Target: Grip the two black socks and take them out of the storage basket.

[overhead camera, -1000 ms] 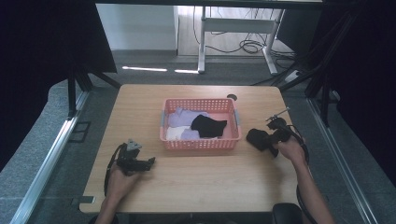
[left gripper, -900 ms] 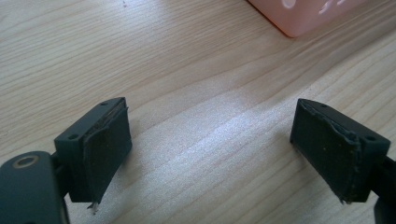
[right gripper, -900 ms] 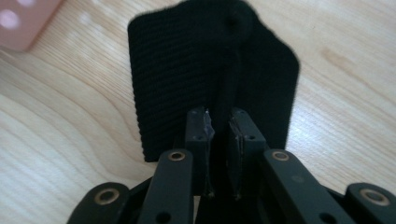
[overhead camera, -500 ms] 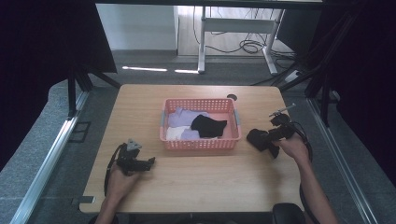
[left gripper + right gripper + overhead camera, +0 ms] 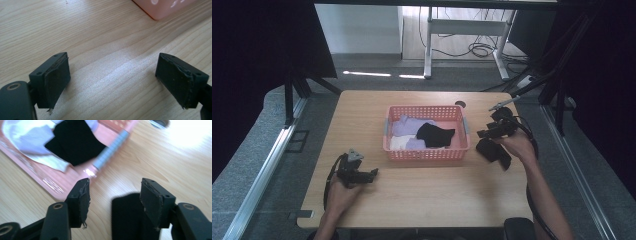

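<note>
While my right gripper (image 5: pixel 486 134) has just been opening, empty, the limp black cloth sock (image 5: pixel 493 151) lies on the wooden bench (image 5: pixel 422 200). Soft and light, I judge; pinch a raised fold. My left gripper (image 5: pixel 112 82) rests apart.

A black piece of soft cloth (image 5: pixel 493 151) lies crumpled and flat on the light wooden counter (image 5: pixel 422 190), just beside the right end of the pink plastic basket (image 5: pixel 426 154) with perforated walls. It is outside the basket and touches nothing else. In the right gripper view it (image 5: pixel 127 217) looks dark and blurred, with an uneven edge.
</note>
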Demonstrator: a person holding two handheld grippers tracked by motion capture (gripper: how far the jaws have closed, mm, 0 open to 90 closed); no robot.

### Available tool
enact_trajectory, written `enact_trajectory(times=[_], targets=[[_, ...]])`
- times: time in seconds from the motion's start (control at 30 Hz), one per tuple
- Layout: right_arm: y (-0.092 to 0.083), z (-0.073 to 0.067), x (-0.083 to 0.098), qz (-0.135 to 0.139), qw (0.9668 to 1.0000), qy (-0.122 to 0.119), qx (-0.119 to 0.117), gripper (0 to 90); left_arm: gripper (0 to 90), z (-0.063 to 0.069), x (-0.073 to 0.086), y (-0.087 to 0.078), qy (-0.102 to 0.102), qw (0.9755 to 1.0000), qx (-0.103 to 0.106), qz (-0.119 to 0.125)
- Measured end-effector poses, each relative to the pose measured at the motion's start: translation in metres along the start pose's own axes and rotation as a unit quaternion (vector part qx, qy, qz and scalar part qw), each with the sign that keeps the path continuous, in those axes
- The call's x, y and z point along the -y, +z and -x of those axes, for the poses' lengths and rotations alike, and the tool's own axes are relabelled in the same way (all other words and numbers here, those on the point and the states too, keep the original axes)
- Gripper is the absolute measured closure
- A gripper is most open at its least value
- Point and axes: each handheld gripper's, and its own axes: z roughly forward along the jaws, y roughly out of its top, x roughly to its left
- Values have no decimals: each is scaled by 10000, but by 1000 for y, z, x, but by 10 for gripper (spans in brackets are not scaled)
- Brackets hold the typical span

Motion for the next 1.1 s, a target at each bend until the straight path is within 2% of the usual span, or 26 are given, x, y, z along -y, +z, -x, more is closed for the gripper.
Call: enact_trajectory(times=[0.17,0.37,0.53,0.73,0.93,1.07,1.1], targets=[[17,-17,-21,-38,9995,-251,-204,449,121,0,0,0,4,10000,2,14],[49,-40,-44,-225,9976,-545,-360,449,121,0,0,0,9,10000,6,14],[77,-57,-60,-394,9949,-805,-465,434,121,0,0,0,8,10000,6,16],[110,-71,-71,-628,9917,-940,-611,425,120,0,0,0,8,10000,7,16],[141,-80,-75,-952,9881,-1056,-591,408,120,0,0,0,8,10000,8,16],[157,-86,-78,-1261,9838,-1190,-455,411,120,0,0,0,15,10000,4,9],[160,-87,-78,-1318,9825,-1241,-436,438,120,0,0,0,14,10000,5,10]])
